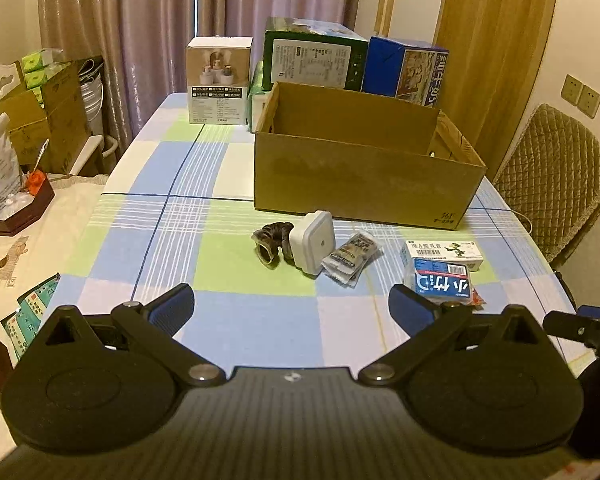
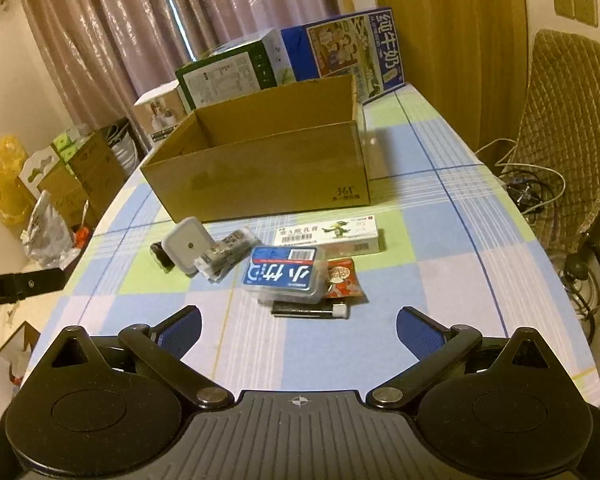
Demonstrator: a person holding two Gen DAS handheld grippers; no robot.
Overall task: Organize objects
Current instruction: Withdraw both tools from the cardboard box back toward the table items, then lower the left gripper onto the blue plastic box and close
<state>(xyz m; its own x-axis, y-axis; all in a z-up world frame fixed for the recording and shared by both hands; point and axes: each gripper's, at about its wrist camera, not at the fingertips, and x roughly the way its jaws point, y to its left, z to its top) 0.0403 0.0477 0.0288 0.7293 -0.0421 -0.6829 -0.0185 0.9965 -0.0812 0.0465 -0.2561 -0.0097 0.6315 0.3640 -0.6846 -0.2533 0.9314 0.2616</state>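
Small things lie in a row on the checked tablecloth [image 1: 236,320], in front of an open cardboard box [image 1: 364,184].

From the left wrist camera, the left gripper [image 1: 292,304] hangs above the cloth with its two blue fingers spread wide and nothing between them. Past it lies a dark hair tie [image 1: 270,242], touching a white square plug [image 1: 313,241] that leans on it. Just beside the plug is a small clear packet [image 1: 351,259]. Farther right is a long white medicine box [image 1: 440,254], and in front of it a clear case with a blue label [image 1: 442,285]. A bit of red wrapper [image 1: 477,299] peeks out beside the case. Part of the other gripper shows at the right edge. Behind the cardboard box stand a white box [image 1: 219,80], a green box [image 1: 314,60] and a blue milk box [image 1: 406,70]. A padded chair [image 1: 556,184] is on the right.

From the right wrist camera, the right gripper [image 2: 298,328] is also above the cloth [image 2: 440,280], fingers wide apart and holding nothing. The case with the blue label [image 2: 285,276] is nearest to it, and rests partly on a black pen with a white end [image 2: 310,312]. The red wrapper [image 2: 342,280] touches the case on its right. The medicine box [image 2: 328,232] lies behind them. To the left are the packet [image 2: 226,258] and the plug [image 2: 189,245], with the hair tie [image 2: 160,256] mostly hidden behind the plug. The cardboard box [image 2: 260,176] stands behind all of them, and the inside that shows looks bare.
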